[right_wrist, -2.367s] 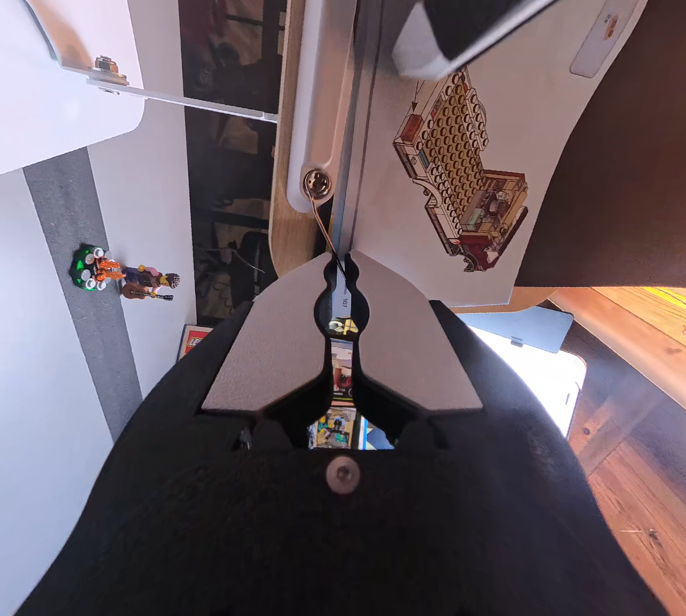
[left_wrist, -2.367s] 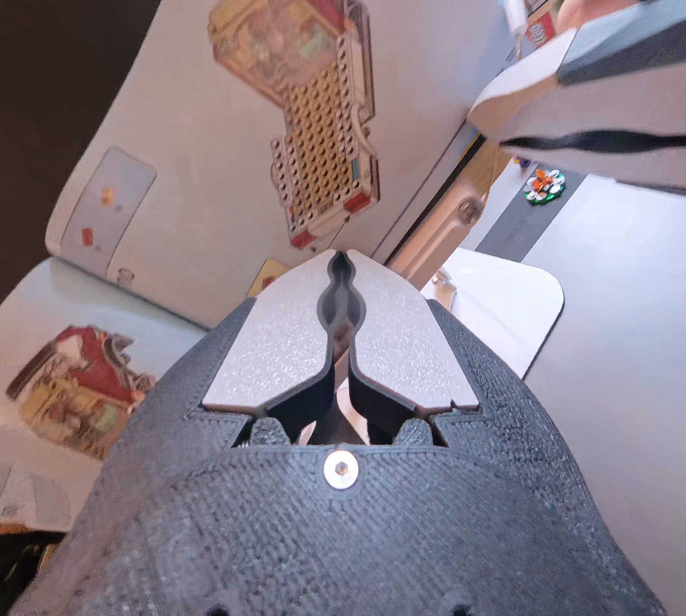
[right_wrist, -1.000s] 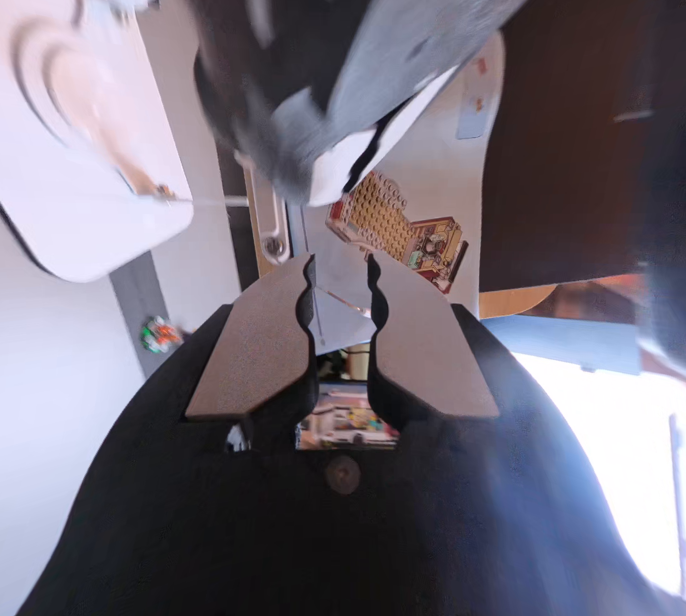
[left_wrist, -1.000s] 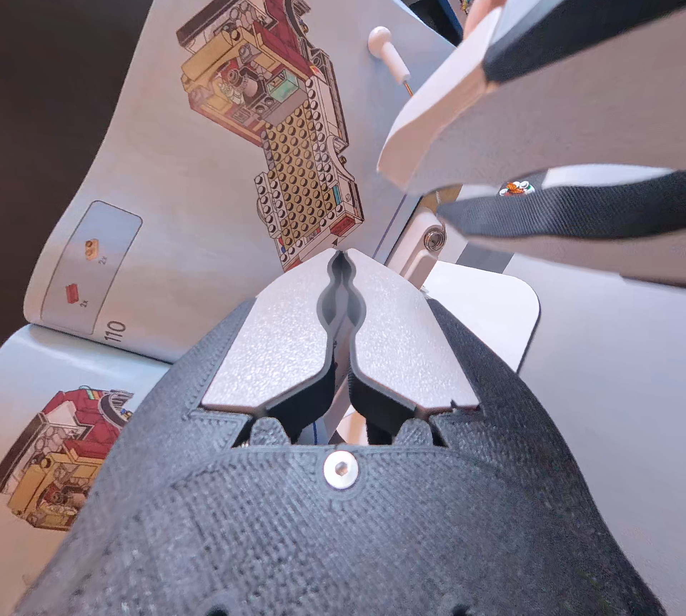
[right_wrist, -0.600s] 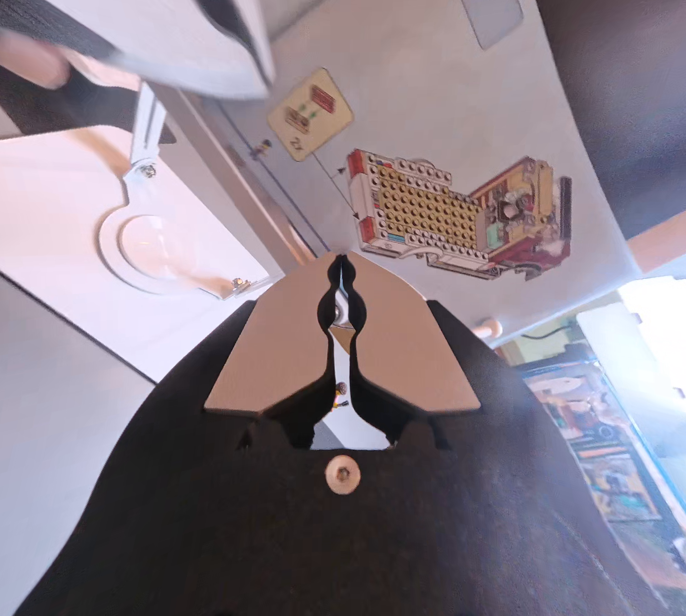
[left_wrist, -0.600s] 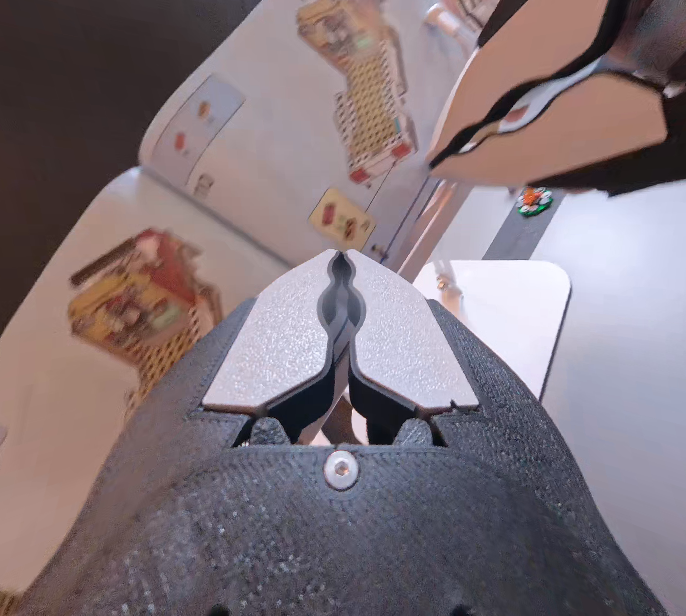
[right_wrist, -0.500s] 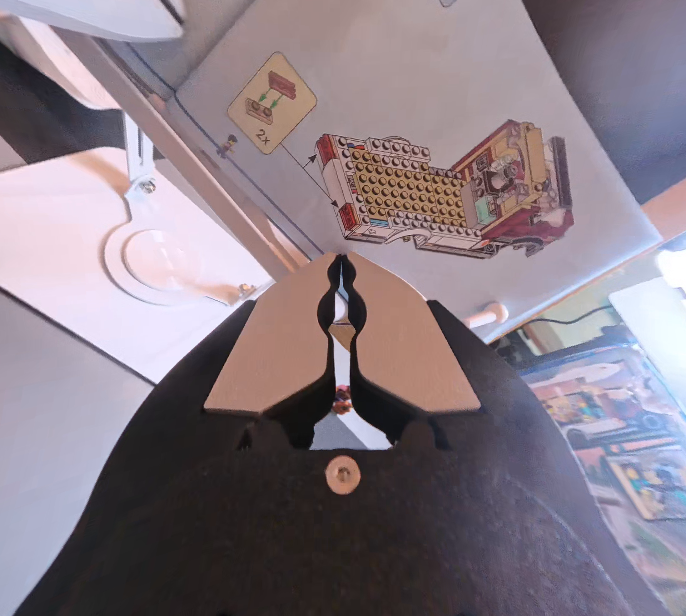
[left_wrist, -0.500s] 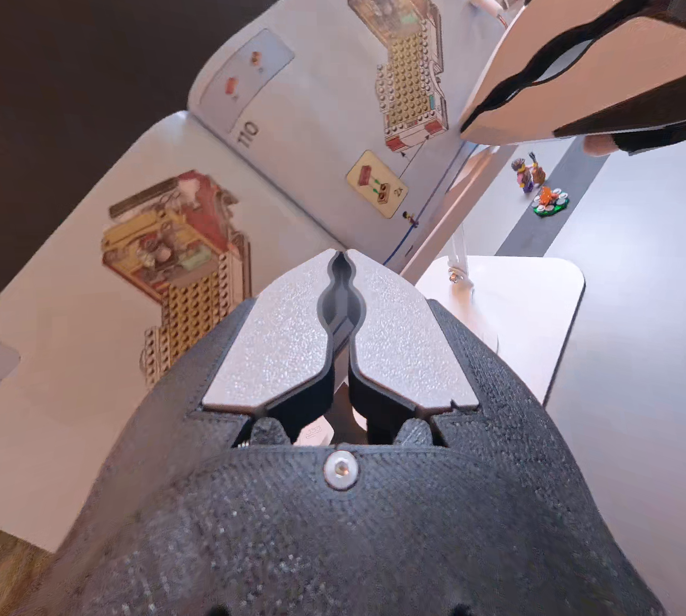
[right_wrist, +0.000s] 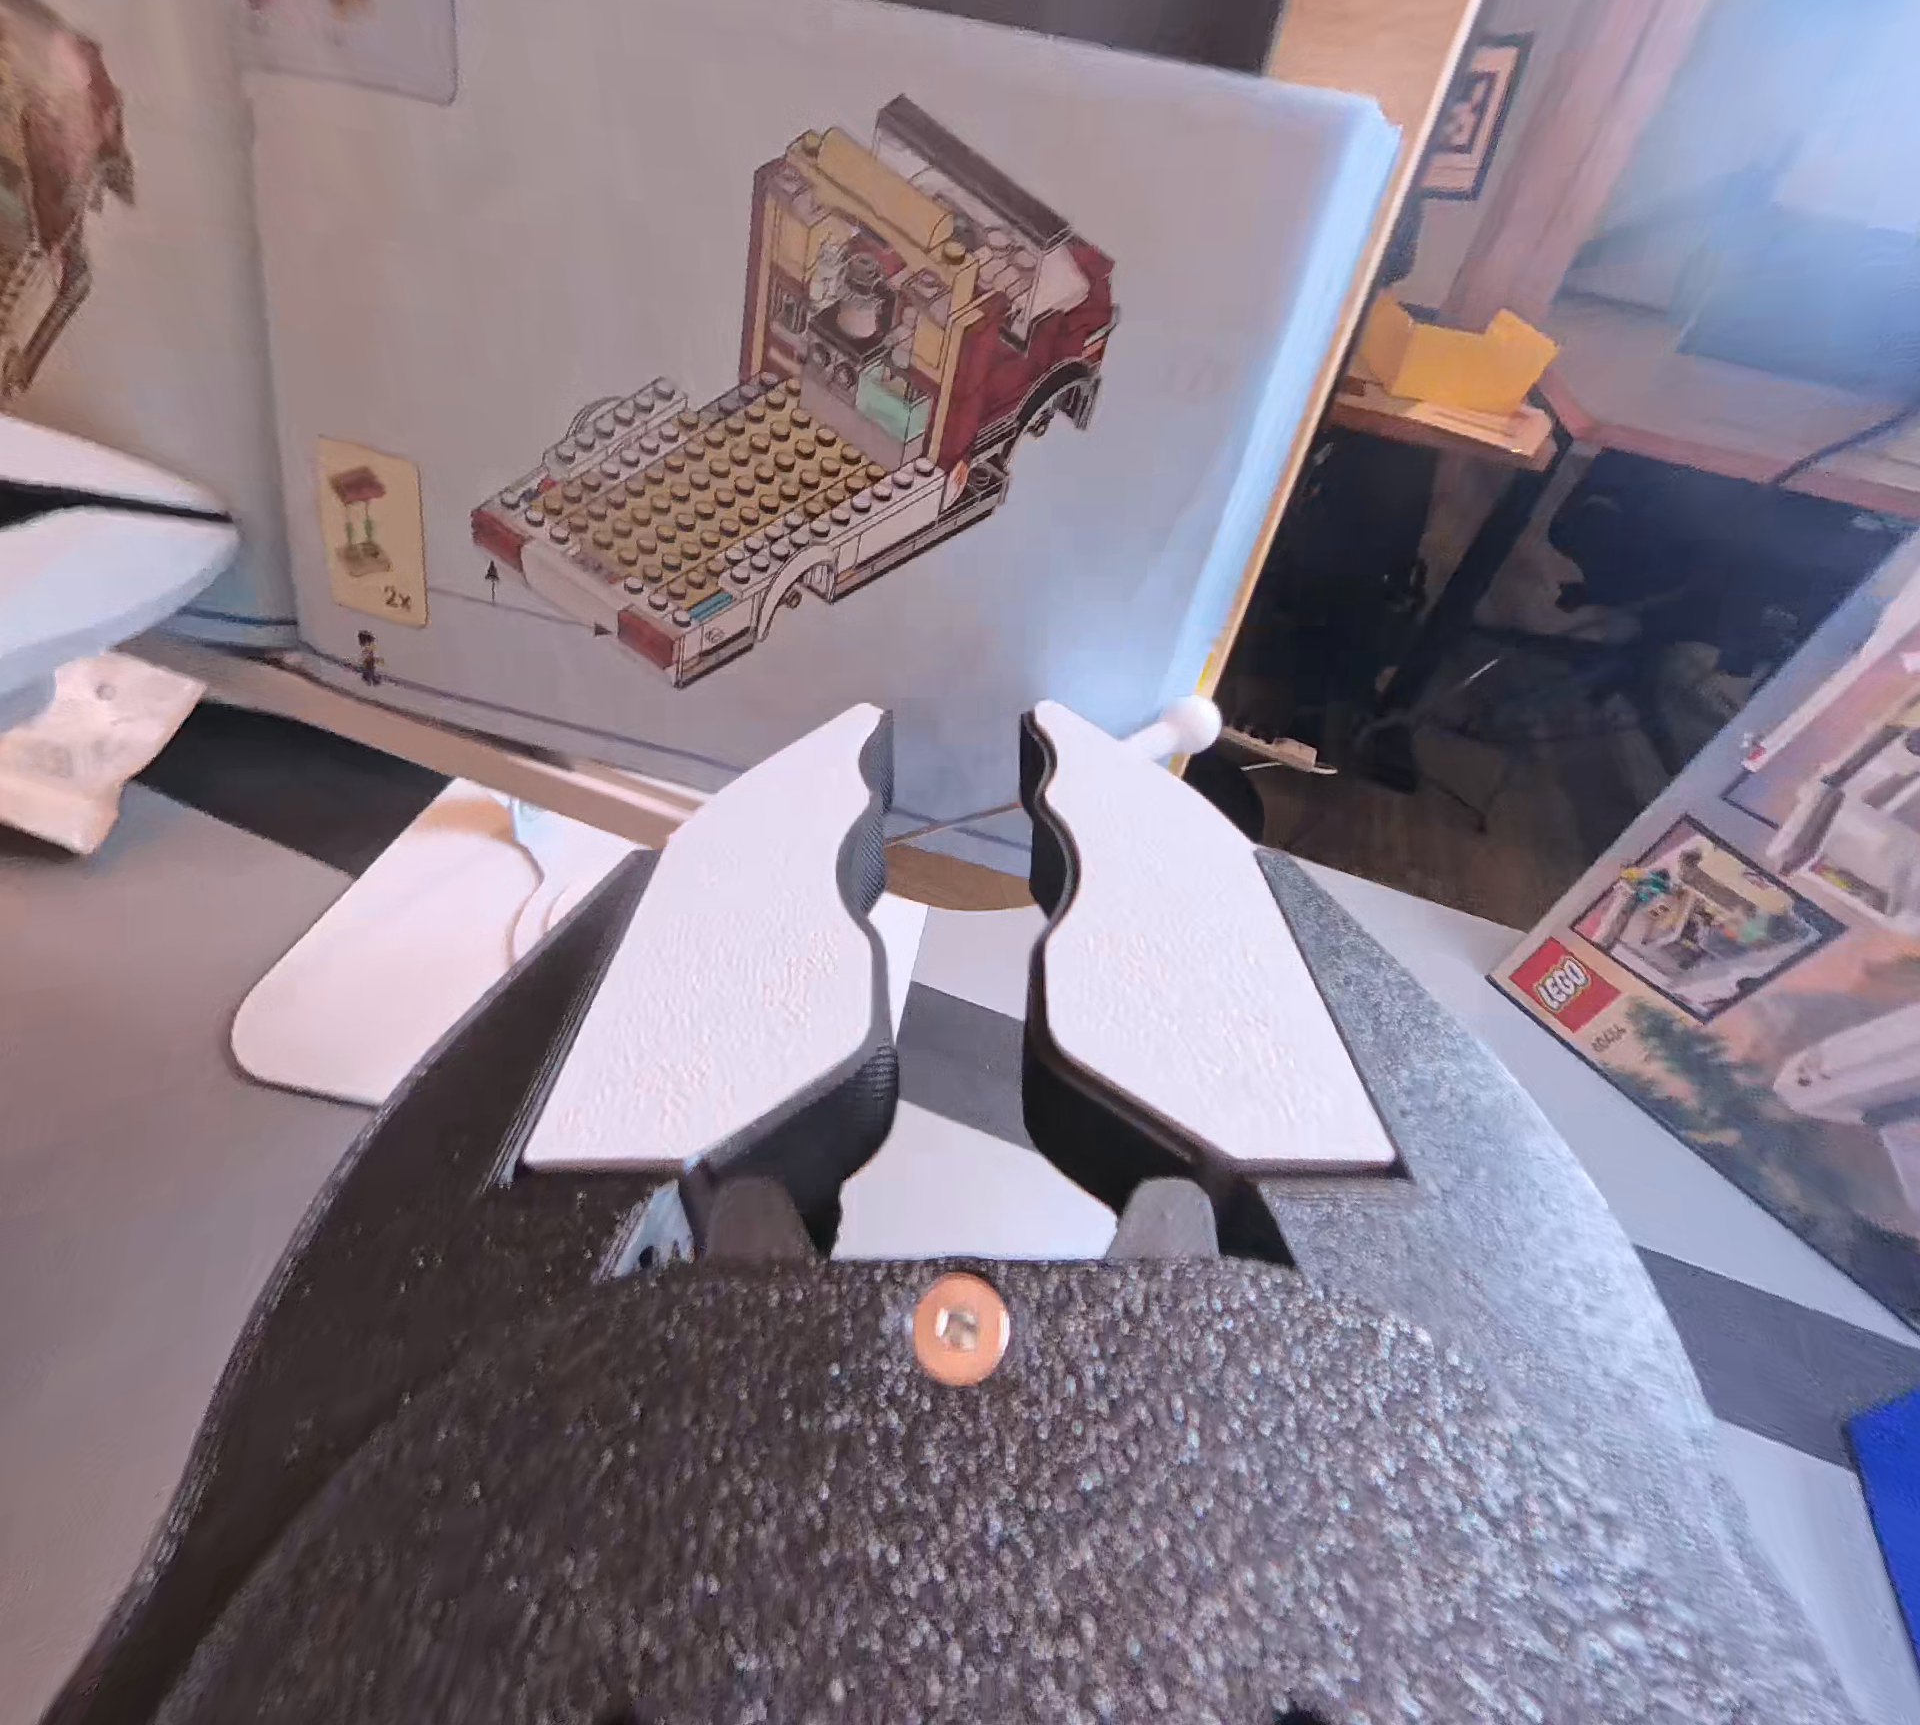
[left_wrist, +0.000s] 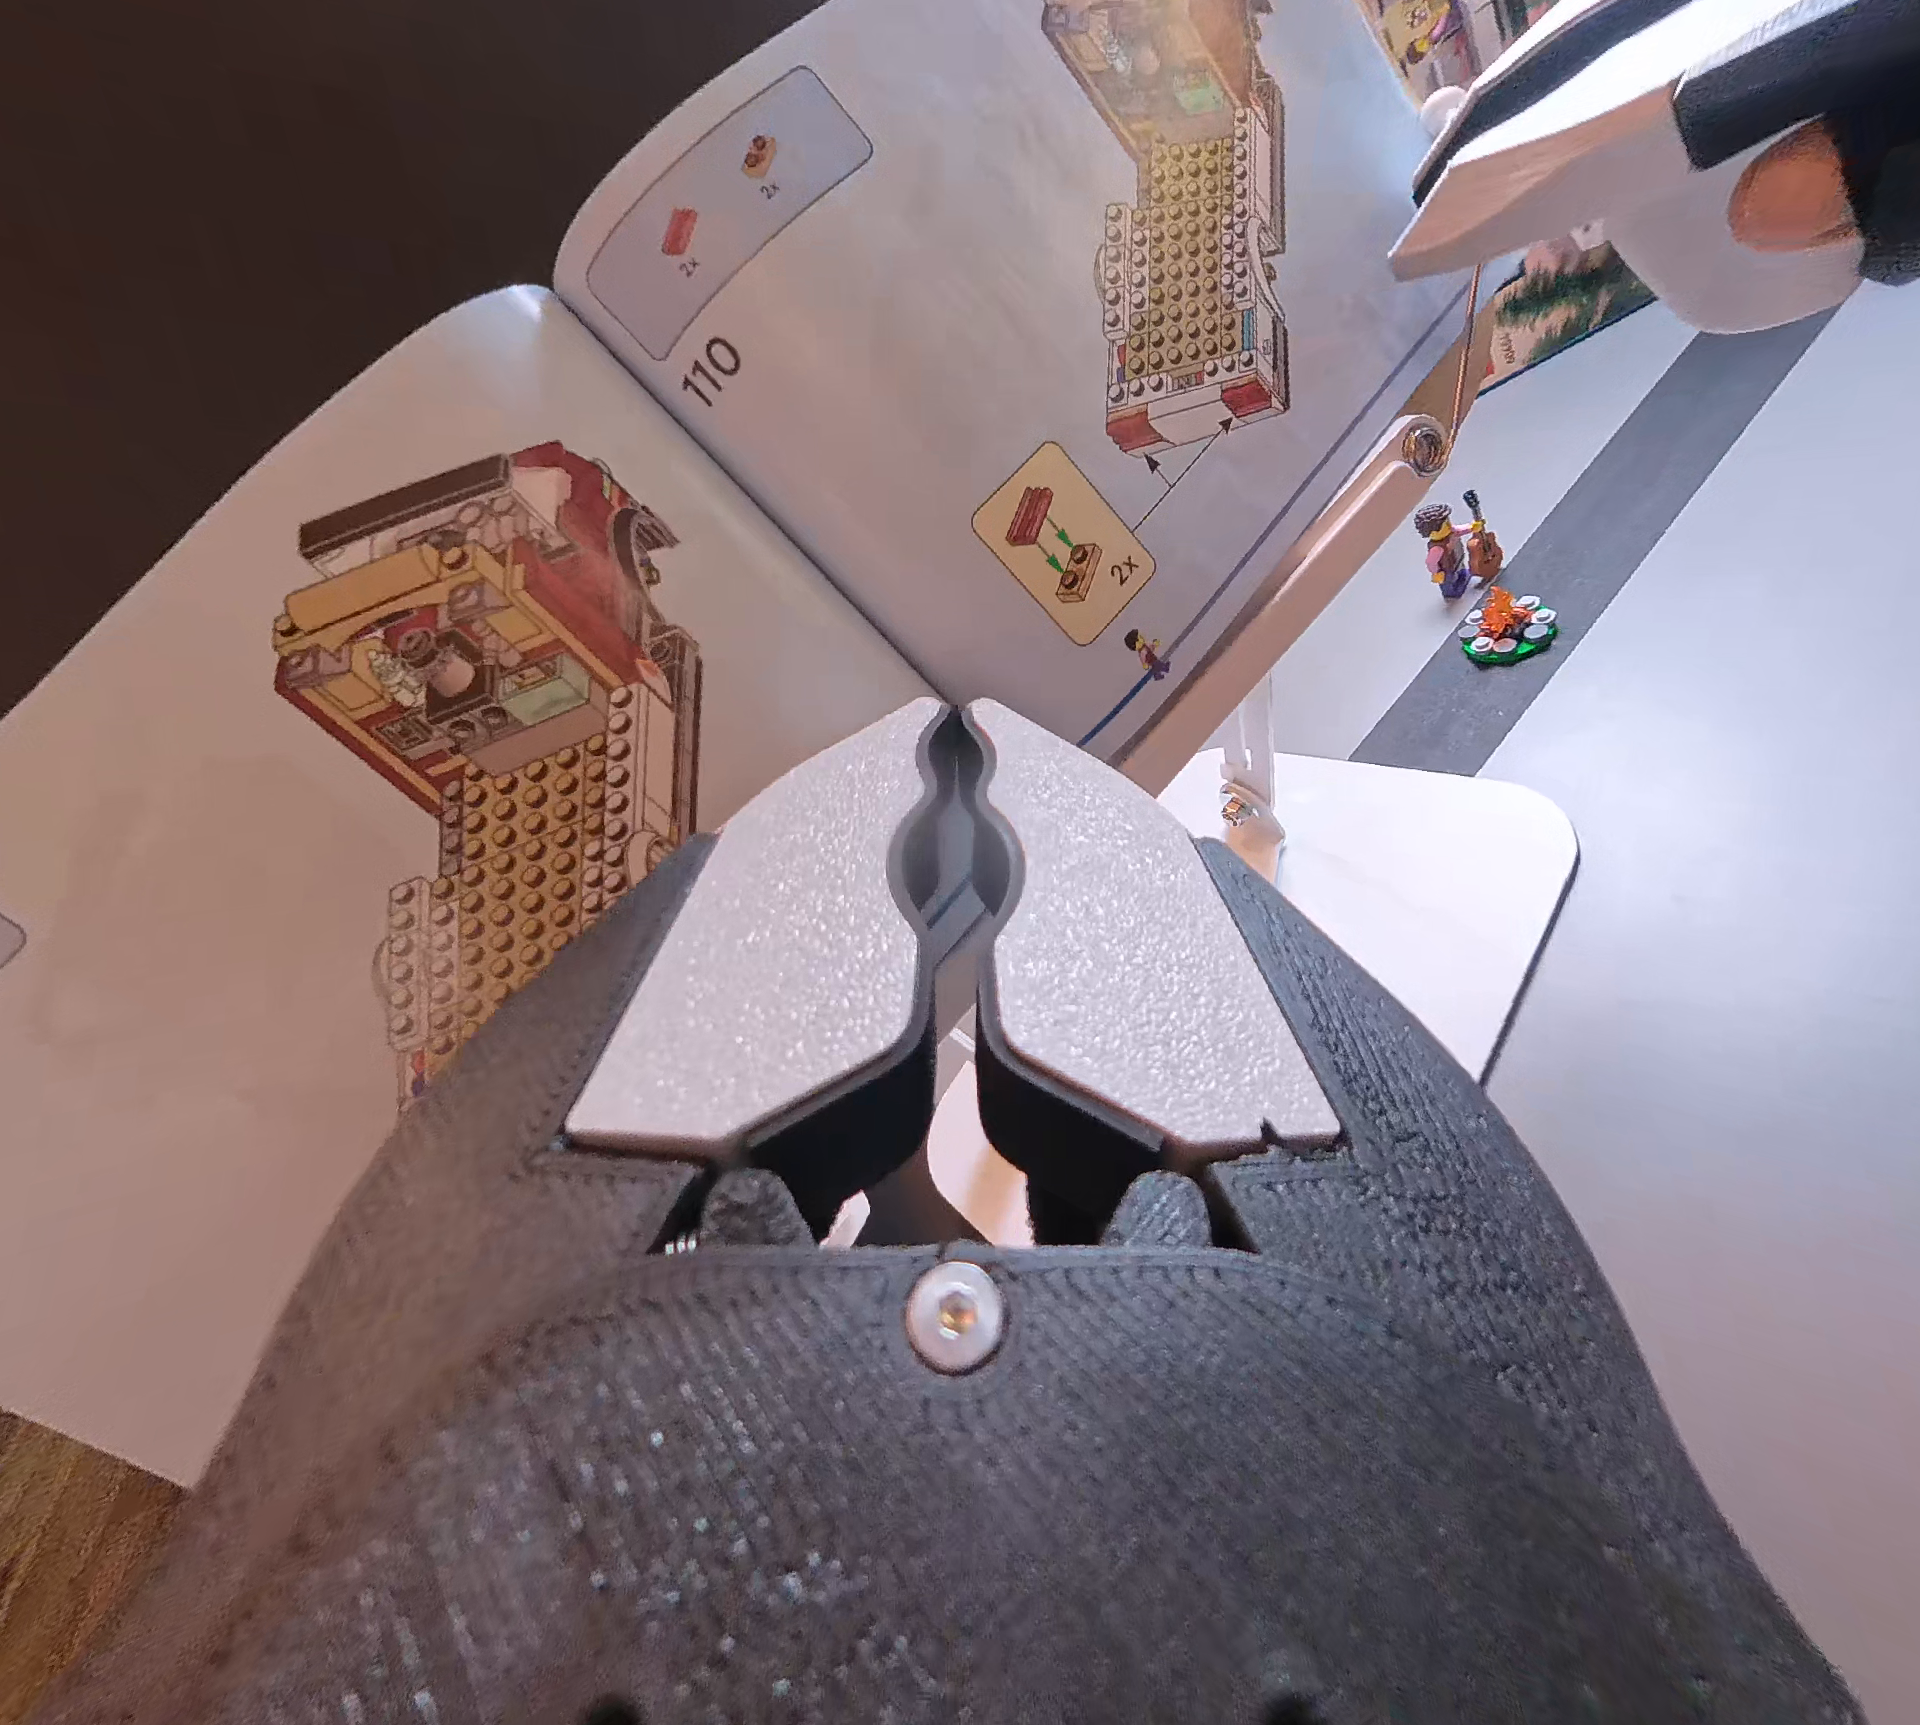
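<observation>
On a grey surface [left_wrist: 1714, 948] an instruction booklet [right_wrist: 727, 304] stands open on its stand [left_wrist: 1382, 906]; my left claw [left_wrist: 958, 719] is closed empty, my right claw [right_wrist: 956, 740] open beside it.

My left wrist camera sits just behind my left fingers [left_wrist: 883, 896] and looks along them, tilted, close up at the open booklet [left_wrist: 883, 241] on its stand [left_wrist: 1299, 574], with the grey table [left_wrist: 1714, 844] running off to the right. My right wrist camera looks level over my right fingers [right_wrist: 1174, 948] at the booklet's right page [right_wrist: 727, 345] from a little farther back, with a box [right_wrist: 1766, 1000] at the right edge. Both views share that truck page, the stand's white base [right_wrist: 416, 927] and the table, and each catches the other gripper at its edge: the right gripper [left_wrist: 1621, 75] in the left view, the left gripper [right_wrist: 94, 553] in the right view.
</observation>
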The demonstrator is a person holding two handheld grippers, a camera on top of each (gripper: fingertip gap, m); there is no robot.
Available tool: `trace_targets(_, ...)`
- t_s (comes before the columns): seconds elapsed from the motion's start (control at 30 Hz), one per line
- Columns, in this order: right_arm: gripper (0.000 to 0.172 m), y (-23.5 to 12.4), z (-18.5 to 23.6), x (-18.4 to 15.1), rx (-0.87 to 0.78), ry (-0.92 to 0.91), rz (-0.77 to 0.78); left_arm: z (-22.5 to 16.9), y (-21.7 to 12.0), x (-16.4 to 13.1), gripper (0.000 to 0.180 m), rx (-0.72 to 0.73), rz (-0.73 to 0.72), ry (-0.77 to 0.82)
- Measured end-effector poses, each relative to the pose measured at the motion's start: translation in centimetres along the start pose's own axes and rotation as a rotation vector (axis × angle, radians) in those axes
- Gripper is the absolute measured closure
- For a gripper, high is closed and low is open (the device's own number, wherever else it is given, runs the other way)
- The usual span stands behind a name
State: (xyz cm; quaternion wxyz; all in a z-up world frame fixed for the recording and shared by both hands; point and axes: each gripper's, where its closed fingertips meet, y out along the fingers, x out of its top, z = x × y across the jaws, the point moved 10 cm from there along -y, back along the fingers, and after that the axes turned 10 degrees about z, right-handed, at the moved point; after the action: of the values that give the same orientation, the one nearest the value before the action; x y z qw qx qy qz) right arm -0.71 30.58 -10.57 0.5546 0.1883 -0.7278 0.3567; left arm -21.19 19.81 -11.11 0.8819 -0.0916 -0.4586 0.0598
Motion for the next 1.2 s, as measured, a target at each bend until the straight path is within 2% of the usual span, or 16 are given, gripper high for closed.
trace_targets(0.13, 0.145, -1.0, 0.0, 0.7, -0.1, 0.069, -0.097, -0.4, 0.3, 0.3, 0.18, 0.012, 0.021, 0.019)
trace_targets(0.2, 0.136, -1.8, -0.1, 0.1, -0.119, 0.117, -0.136, -0.5, 0.4, 0.3, 0.18, 0.015, 0.028, 0.026)
trace_targets(0.3, 0.125, -1.4, -0.7, -2.0, -0.083, 0.264, -0.087, -0.6, 0.6, 0.3, 0.18, 0.025, 0.037, 0.045)
trace_targets(0.4, 0.146, -0.2, -0.3, -2.4, -0.009, 0.281, -0.073, -0.7, 0.8, 0.5, 0.18, 0.029, 0.051, 0.053)
trace_targets(0.47, 0.159, 0.2, 0.0, -1.7, -0.038, 0.238, -0.074, -0.7, 0.9, 0.6, 0.18, 0.029, 0.064, 0.057)
trace_targets(0.57, 0.166, 0.4, 0.6, -0.9, -0.072, 0.144, -0.101, -0.5, 1.0, 0.7, 0.18, 0.007, 0.076, 0.034)
trace_targets(0.67, 0.168, 0.5, 2.7, 0.0, -0.174, -0.116, -0.165, -0.4, 1.1, 0.8, 0.18, -0.015, 0.088, 0.009)
trace_targets(0.73, 0.168, 0.6, 3.6, 0.4, -0.212, -0.213, -0.172, -0.4, 1.1, 0.9, 0.18, -0.012, 0.097, 0.006)
trace_targets(0.9, 0.167, 0.4, 2.4, -0.6, -0.185, -0.063, -0.181, -0.3, 1.1, 1.3, 0.18, -0.019, 0.13, -0.027)
trace_targets(1.0, 0.167, 0.4, 2.0, -1.1, -0.17, -0.01, -0.185, -0.7, 1.0, 2.1, 0.18, 0.019, 0.09, -0.013)
trace_targets(1.1, 0.167, 0.4, 2.1, -1.0, -0.164, 0.014, -0.186, -1.0, 1.0, 3.5, 0.18, -0.005, 0.046, -0.034)
trace_targets(1.2, 0.167, 0.3, 2.0, -1.1, -0.146, 0.061, -0.193, -1.6, 1.8, 4.7, 0.18, 0.018, 0.071, 0.035)
